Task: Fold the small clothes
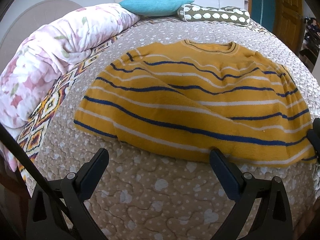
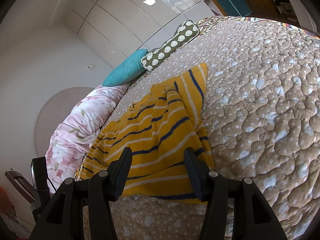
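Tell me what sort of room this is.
Most likely a bedroom: the striped sweater lies on a quilted bedspread, with a teal pillow and a rolled floral duvet at its far edge.

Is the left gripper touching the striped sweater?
Cannot tell. Left wrist view: left gripper open, one fingertip meets the striped sweater hem, contact unclear.

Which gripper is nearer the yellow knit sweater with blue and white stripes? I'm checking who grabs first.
Right. The right gripper has its open fingers over the yellow striped sweater's hem, while the left gripper sits open at the near edge.
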Action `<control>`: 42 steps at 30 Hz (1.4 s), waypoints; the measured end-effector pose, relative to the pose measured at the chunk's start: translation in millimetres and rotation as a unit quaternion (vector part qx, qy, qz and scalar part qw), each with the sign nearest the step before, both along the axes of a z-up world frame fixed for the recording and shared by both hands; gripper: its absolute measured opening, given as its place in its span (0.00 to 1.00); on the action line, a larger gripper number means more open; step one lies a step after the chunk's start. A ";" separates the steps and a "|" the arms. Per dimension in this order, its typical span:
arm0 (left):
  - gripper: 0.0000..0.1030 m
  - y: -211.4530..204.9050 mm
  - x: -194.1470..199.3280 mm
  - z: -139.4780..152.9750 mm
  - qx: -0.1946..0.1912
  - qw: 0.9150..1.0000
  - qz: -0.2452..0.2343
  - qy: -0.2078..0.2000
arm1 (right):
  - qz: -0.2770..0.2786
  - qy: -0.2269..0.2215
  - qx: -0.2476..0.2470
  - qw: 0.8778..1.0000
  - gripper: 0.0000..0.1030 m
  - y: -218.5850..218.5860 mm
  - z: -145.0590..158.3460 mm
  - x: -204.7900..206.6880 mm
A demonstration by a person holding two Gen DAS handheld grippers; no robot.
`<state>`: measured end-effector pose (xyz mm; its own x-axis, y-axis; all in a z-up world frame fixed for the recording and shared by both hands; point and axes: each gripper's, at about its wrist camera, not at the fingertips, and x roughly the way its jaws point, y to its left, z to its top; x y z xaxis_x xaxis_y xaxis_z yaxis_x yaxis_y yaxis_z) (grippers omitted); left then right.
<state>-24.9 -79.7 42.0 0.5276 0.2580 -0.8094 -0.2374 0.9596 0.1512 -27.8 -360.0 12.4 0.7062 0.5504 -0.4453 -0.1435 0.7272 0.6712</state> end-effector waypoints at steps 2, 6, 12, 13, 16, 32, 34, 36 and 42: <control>0.98 2.0 -0.2 -0.1 -0.003 1.000 0.003 0.000 | 0.000 0.000 0.000 1.000 0.56 0.0 0.0 0.0; 0.98 6.4 0.4 5.0 -0.015 1.000 0.008 -0.006 | 0.000 0.000 0.000 1.000 0.56 0.0 -0.1 0.1; 0.98 10.8 19.6 35.7 -0.039 0.998 0.009 -0.056 | 0.001 0.002 0.001 1.000 0.57 0.4 -0.8 0.2; 0.98 9.7 26.1 39.6 -0.044 0.997 0.007 -0.060 | 0.002 0.002 0.001 1.000 0.57 0.7 -1.1 0.8; 0.98 0.4 46.3 47.0 -0.063 0.996 -0.005 -0.069 | 0.002 0.002 0.000 1.000 0.58 1.7 -1.5 1.6; 0.98 -20.5 76.8 -1.0 -0.059 0.998 -0.019 -0.004 | 0.006 0.006 0.005 1.000 0.59 2.2 -3.8 7.4; 0.98 -18.0 69.9 6.9 -0.062 0.998 -0.018 -0.015 | 0.006 0.006 0.006 1.000 0.60 1.7 -4.3 7.7; 0.98 -15.9 61.4 15.0 -0.061 0.998 -0.019 -0.025 | 0.006 0.006 0.006 1.000 0.60 1.4 -4.3 7.8; 0.98 -10.7 37.3 25.6 -0.050 0.998 -0.024 -0.033 | 0.006 0.006 0.006 1.000 0.60 1.5 -4.5 8.0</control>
<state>12.4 -90.4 67.6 0.5907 0.1509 -0.7926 -0.1979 0.9794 0.0389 -19.8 -358.4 7.9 0.6947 0.5640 -0.4464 -0.1441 0.7172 0.6819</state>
